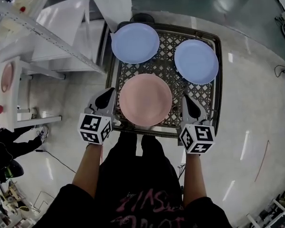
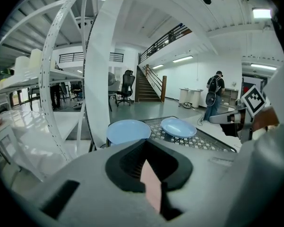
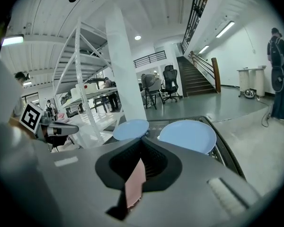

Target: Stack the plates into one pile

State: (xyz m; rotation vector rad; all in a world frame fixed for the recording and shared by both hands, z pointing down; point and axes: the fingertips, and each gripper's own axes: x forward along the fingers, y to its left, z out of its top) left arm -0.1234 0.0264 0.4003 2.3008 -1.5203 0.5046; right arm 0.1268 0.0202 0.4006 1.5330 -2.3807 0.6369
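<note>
Left gripper (image 1: pixel 106 99) and right gripper (image 1: pixel 193 107) clamp the pink plate (image 1: pixel 146 100) by opposite rims. Best keep it level, then centre it over a blue plate (image 1: pixel 135 42) before releasing.

Count: 3 plates on 1 lattice table (image 1: pixel 168 61): 2 blue plates (image 1: pixel 135 42) (image 1: pixel 196 61), 1 pink plate (image 1: pixel 145 99) (nearest the person). 2 grippers: 1 left gripper (image 1: pixel 108 95), 1 right gripper (image 1: pixel 187 101). 2 marker cubes (image 1: pixel 95 128) (image 1: pixel 197 137), one per gripper.
</note>
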